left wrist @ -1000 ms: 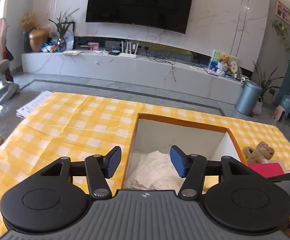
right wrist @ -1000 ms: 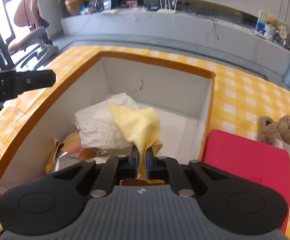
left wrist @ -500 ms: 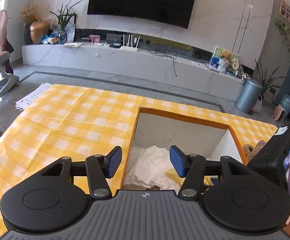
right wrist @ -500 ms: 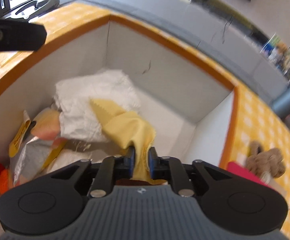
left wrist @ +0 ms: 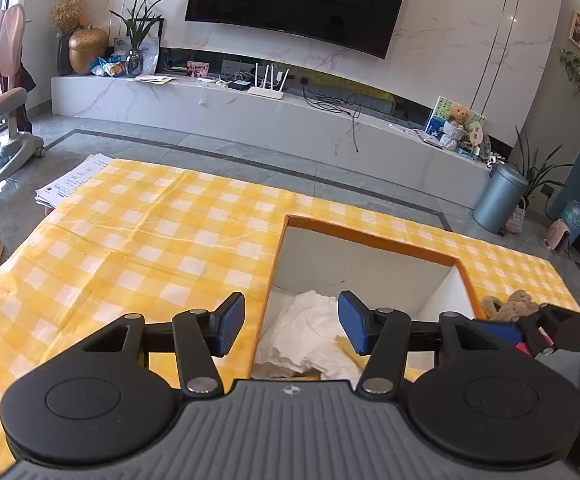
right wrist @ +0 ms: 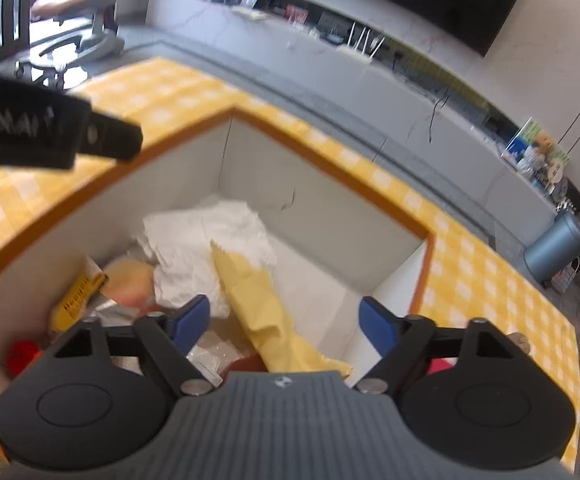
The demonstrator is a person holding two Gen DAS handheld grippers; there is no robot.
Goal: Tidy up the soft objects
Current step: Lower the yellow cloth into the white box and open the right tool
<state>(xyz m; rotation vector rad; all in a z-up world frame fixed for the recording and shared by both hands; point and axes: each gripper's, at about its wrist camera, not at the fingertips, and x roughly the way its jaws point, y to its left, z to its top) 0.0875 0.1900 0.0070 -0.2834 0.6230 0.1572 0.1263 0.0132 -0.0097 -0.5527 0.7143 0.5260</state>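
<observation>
Yellow cloth [right wrist: 265,312] in box [right wrist: 330,216], unreadable yellow label [right wrist: 77,294]

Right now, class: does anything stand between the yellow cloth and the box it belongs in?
Nothing visible does. The yellow cloth hangs between the right gripper's jaws, which have just been opening and no longer press it, over the white cloth inside the box.

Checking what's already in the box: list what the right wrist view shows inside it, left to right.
red item → yellow packet → peach-coloured item → white cloth → yellow cloth
</observation>
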